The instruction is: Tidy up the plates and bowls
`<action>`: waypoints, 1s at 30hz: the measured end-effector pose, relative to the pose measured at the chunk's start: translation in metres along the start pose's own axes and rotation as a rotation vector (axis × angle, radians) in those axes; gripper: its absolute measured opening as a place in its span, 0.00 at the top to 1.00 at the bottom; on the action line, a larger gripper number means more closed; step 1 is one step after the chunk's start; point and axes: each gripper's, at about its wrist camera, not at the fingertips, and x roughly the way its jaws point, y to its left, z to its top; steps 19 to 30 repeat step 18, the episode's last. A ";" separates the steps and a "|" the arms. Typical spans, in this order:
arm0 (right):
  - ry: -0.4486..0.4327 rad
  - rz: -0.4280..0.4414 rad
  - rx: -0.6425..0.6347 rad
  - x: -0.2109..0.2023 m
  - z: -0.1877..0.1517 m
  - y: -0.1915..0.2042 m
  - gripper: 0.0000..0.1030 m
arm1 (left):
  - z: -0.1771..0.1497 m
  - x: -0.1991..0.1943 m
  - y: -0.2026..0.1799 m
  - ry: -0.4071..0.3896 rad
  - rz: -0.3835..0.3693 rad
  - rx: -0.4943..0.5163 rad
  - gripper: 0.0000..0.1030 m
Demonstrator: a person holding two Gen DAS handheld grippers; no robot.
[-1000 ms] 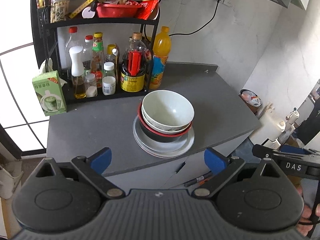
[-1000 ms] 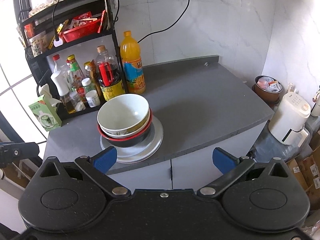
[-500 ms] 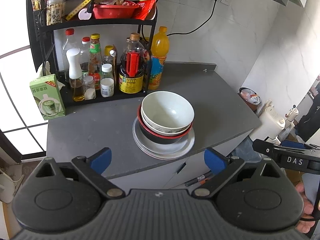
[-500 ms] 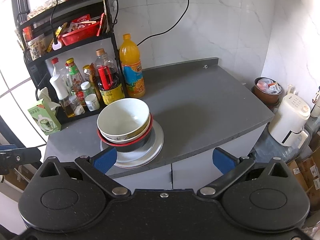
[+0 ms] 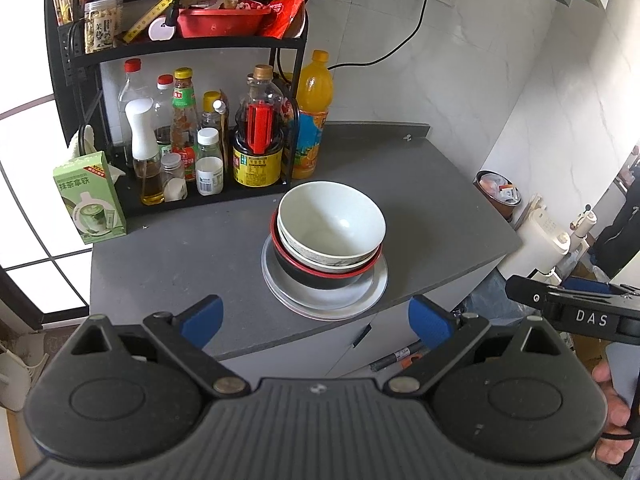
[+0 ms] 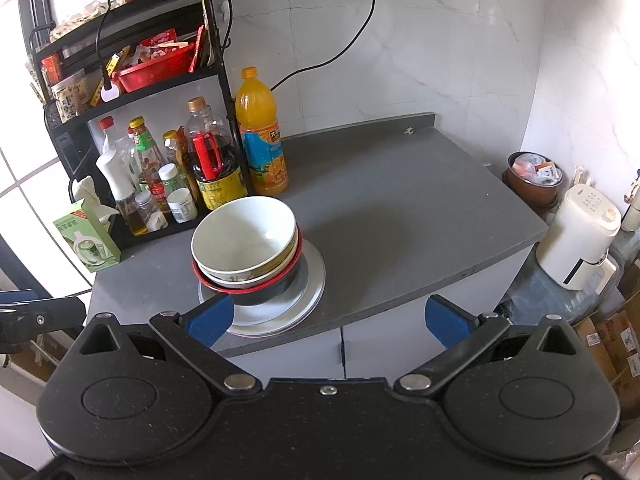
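One stack stands near the front edge of the grey counter [image 5: 180,264]: a white bowl [image 5: 332,220] nested in a second pale bowl, inside a black bowl with a red rim [image 5: 320,276], on grey plates [image 5: 360,300]. In the right wrist view the same white bowl [image 6: 244,232] tops the black and red bowl [image 6: 264,292] and the plates [image 6: 308,280]. My left gripper [image 5: 316,318] hangs open in front of the counter edge, below the stack. My right gripper [image 6: 328,320] is open too, back from the counter, its left fingertip [image 6: 210,320] overlapping the plates' near rim in the image.
A black rack [image 5: 192,52] with sauce bottles and a red basket fills the counter's back left. An orange drink bottle [image 6: 260,136] stands beside it, a green tissue box [image 5: 90,196] at the left end. A white kettle [image 6: 576,240] and a bin [image 6: 534,178] sit right of the counter.
Both grippers have drawn slightly closer to the counter, so the stack looks a little larger. The bowls and plates have not moved, and both jaws stay open.
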 end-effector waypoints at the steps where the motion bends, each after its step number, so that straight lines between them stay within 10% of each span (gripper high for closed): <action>1: -0.001 -0.002 -0.003 0.000 0.000 0.000 0.00 | 0.000 0.000 0.000 0.001 0.000 0.001 0.05; 30: -0.020 -0.048 0.009 -0.005 0.000 -0.004 0.00 | 0.003 0.005 -0.008 -0.009 -0.024 0.039 0.05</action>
